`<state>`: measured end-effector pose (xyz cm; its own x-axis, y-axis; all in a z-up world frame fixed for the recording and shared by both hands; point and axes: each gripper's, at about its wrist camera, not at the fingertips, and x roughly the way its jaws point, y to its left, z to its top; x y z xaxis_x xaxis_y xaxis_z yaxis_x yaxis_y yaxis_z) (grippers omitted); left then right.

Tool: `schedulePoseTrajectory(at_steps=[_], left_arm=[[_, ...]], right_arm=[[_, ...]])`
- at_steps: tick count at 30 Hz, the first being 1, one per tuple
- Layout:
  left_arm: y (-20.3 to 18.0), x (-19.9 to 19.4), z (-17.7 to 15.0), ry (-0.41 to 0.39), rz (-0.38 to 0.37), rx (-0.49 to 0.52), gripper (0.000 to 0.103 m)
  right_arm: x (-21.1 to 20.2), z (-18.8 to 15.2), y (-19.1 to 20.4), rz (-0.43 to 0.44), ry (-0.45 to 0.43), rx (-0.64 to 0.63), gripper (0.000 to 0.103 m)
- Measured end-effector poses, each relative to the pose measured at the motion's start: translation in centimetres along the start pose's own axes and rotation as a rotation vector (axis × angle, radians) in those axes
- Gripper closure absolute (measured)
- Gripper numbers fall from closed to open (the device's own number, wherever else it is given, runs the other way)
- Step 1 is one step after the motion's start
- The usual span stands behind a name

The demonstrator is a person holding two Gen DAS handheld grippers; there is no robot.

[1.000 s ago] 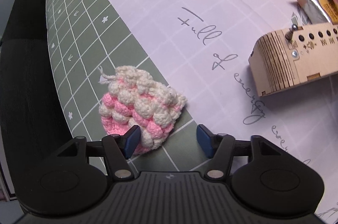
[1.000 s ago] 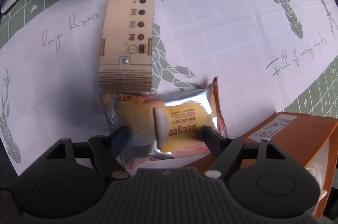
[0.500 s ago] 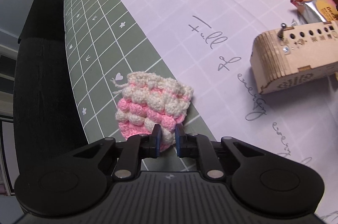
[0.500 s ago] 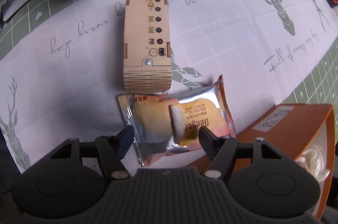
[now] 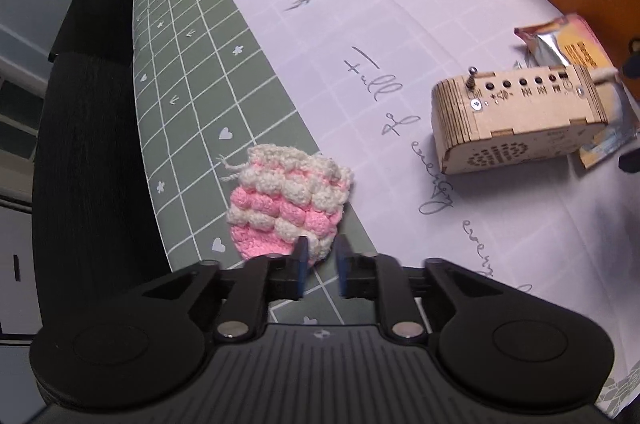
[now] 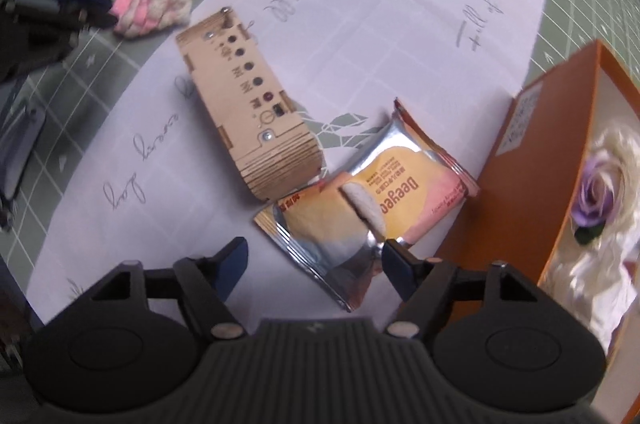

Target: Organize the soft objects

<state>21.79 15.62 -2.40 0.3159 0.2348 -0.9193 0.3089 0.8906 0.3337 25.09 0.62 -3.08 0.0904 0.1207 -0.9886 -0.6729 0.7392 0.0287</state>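
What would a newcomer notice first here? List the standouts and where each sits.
The pink and white crocheted pouch lies on the green grid mat, right at the tips of the left gripper, whose jaws are opening. A wooden box with a row of buttons sits mid-table on the white cloth, with a foil snack packet beside it. An orange box stands next to the packet.

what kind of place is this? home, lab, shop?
Probably a home desk or craft table, though a staged one can't be ruled out. A green grid cutting mat lies under a white deer-print cloth, with a crocheted pouch, a small wooden box and a snack packet lying loose on top.
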Motion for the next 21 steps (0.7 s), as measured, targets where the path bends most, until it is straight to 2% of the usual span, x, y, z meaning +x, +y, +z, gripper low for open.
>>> schedulePoseTrajectory(at_steps=[1, 3, 9, 13, 16, 21], left_arm=[[-0.3, 0.2, -0.1, -0.005, -0.002, 0.013, 0.06], [-0.6, 0.9, -0.1, -0.015, 0.012, 0.038, 0.053], [-0.3, 3.0, 0.2, -0.057, 0.083, 0.021, 0.052], [-0.4, 4.0, 0.3, -0.057, 0.078, 0.005, 0.052], [-0.9, 4.7, 0.3, -0.059, 0.105, 0.028, 0.046], [-1.3, 4.9, 0.1, -0.07, 0.12, 0.031, 0.044]], right_arm=[[0.0, -0.2, 0.0, -0.006, -0.009, 0.014, 0.029], [0.1, -0.3, -0.1, -0.008, -0.016, 0.025, 0.029], [0.0, -1.0, 0.2, -0.024, -0.041, 0.086, 0.029], [0.3, -2.0, 0.6, -0.029, -0.062, 0.144, 0.029], [0.8, -2.8, 0.6, -0.032, -0.081, 0.201, 0.03], [2.0, -3.2, 0.1, -0.018, -0.079, 0.297, 0.03]])
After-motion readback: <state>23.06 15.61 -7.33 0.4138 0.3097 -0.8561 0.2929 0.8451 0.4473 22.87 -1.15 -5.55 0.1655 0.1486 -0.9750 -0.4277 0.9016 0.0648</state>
